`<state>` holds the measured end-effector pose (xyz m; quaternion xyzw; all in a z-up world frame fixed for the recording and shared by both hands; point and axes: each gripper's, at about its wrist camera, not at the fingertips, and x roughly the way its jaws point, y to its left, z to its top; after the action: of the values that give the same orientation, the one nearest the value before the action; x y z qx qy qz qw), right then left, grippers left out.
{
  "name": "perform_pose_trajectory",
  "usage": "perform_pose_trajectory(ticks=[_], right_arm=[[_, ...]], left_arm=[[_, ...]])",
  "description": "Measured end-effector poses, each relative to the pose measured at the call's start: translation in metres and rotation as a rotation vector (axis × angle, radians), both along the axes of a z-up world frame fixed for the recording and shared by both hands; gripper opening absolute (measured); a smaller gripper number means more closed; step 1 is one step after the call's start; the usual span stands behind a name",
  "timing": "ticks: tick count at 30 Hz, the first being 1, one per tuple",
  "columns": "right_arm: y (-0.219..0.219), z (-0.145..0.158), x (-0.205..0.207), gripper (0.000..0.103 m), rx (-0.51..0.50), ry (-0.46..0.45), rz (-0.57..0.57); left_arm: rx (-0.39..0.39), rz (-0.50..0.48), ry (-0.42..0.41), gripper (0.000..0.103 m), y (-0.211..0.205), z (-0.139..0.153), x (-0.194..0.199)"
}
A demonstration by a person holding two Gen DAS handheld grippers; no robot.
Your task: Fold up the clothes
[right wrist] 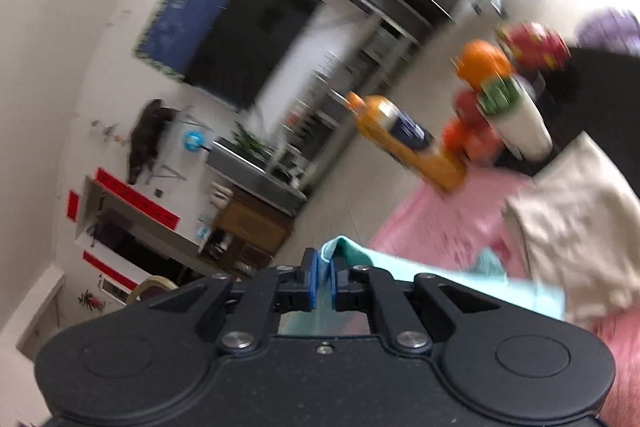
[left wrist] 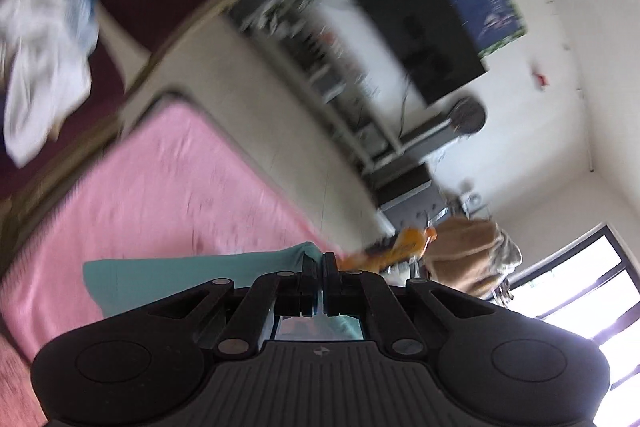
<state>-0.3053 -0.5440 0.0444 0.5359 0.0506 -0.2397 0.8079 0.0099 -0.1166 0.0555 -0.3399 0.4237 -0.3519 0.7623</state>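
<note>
Left gripper (left wrist: pixel 319 259): jaws together, pinching an edge of the teal garment (left wrist: pixel 192 277) at lower centre of the frame.
Right gripper (right wrist: pixel 324 259): clamped on another edge of the same teal cloth, which trails to the lower right.
Garment: held up between both grippers over the pink cover (left wrist: pixel 160 183); both views are tilted and blurred.
Other clothes: a white heap (left wrist: pixel 44 47) upper left; a cream piece (right wrist: pixel 576 219) at right.
Step, as judged: carrying a held edge, either spreading the garment or folding it over; the blur hides which.
Next: both pinches must hold evenly, keeping the edge taut.
</note>
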Motion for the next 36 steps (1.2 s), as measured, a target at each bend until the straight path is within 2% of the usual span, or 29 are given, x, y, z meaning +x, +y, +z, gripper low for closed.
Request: perform_pose_trajectory(ticks=[4,6,9,12,15,19,23,25,27,32,34,36], right_arm=[[-0.016,-0.028,0.007,0.006,0.116,0.031,-0.02],[-0.022,-0.042,0.01,0.006,0.146,0.051,-0.036],[-0.025,-0.06,0.013,0.006,0.167,0.087,-0.048],[-0.023,-0.093,0.024,0.006,0.18,0.176,-0.021],[-0.022,-0.127,0.034,0.006,0.192,0.264,0.005],[-0.02,-0.17,0.047,0.006,0.214,0.369,0.04],[-0.029,-0.19,0.052,0.007,0.191,0.381,0.065],[-0.034,-0.193,0.052,0.007,0.159,0.372,0.082],[-0.036,-0.196,0.052,0.007,0.133,0.362,0.099],[-0.041,-0.212,0.049,0.009,0.179,0.343,0.103],[-0.042,-0.21,0.048,0.01,0.178,0.326,0.105],[-0.041,-0.21,0.049,0.01,0.179,0.32,0.109]], left_arm=[[-0.049,-0.005,0.16,0.001,-0.006,-0.03,0.021],[-0.082,-0.008,0.223,0.001,-0.009,-0.043,0.027],[-0.09,0.003,0.291,0.001,-0.008,-0.057,0.031],[0.013,0.054,0.326,0.001,-0.008,-0.083,0.034],[0.174,0.05,0.37,0.001,-0.022,-0.131,0.038],[0.249,0.033,0.469,0.001,-0.035,-0.19,0.039],[0.293,0.006,0.472,0.003,-0.045,-0.214,0.041],[0.317,-0.011,0.449,0.02,-0.05,-0.217,0.042],[0.34,-0.029,0.423,0.028,-0.054,-0.216,0.042],[0.362,-0.072,0.331,0.027,-0.059,-0.215,0.031],[0.335,-0.083,0.325,0.022,-0.059,-0.212,0.026],[0.308,-0.103,0.338,0.022,-0.06,-0.21,0.018]])
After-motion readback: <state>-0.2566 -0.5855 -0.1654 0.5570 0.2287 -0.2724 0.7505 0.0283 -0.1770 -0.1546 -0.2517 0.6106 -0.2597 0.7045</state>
